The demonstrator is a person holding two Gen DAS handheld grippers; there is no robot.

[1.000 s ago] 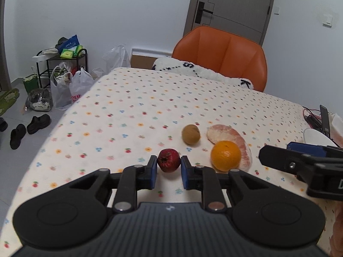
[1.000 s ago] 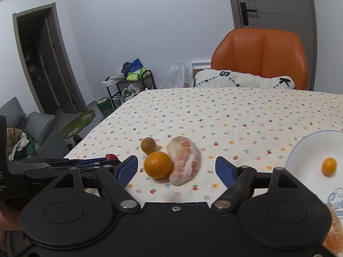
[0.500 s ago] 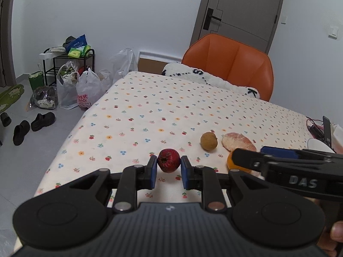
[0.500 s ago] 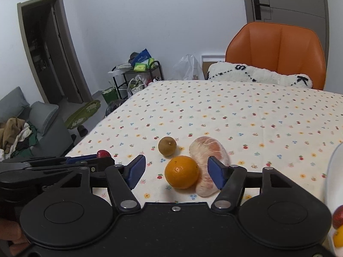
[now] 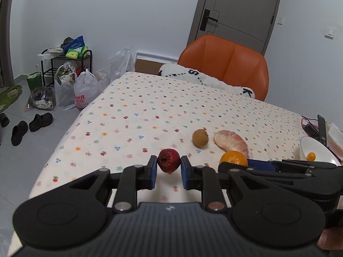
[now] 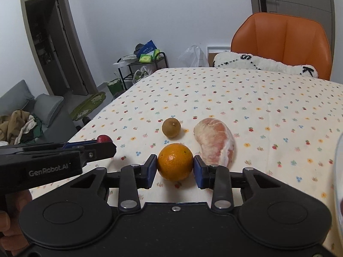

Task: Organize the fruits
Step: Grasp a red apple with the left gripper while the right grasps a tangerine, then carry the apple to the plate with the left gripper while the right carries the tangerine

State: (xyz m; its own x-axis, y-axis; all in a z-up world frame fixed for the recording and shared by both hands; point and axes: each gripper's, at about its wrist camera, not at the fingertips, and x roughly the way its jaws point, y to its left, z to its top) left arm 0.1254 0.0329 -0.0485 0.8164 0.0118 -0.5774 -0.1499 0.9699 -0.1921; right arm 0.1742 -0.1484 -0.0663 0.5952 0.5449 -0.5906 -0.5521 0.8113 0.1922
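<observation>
Between the blue pads of the left gripper (image 5: 169, 169), at the centre of its own view, sits a small red fruit (image 5: 169, 160), pinched from both sides and apparently lifted clear of the tablecloth (image 5: 150, 115), since a shadow lies under it. The grip is narrow because the fruit is small, and the pads bear on its widest part, which should keep it from rolling out.

The right gripper (image 6: 175, 169) has its jaws closed to the width of an orange (image 6: 175, 162), a pad against each flank. Whether the orange is off the cloth I cannot tell. Seen from the left camera, this gripper reaches in from 3 o'clock, with the orange just showing above it.

Two fruits are loose on the cloth. From the right camera, a brown round fruit (image 6: 171, 127) lies at 12 o'clock from the orange, near but apart, and a peeled pomelo piece (image 6: 215, 142) lies at 2 o'clock, just beside the right pad.

A white bowl (image 5: 309, 144) stands at the table's edge, at 3 o'clock in the left view, with one small orange fruit (image 5: 311, 156) inside. It looks like the collecting place, so both held fruits probably go there.
</observation>
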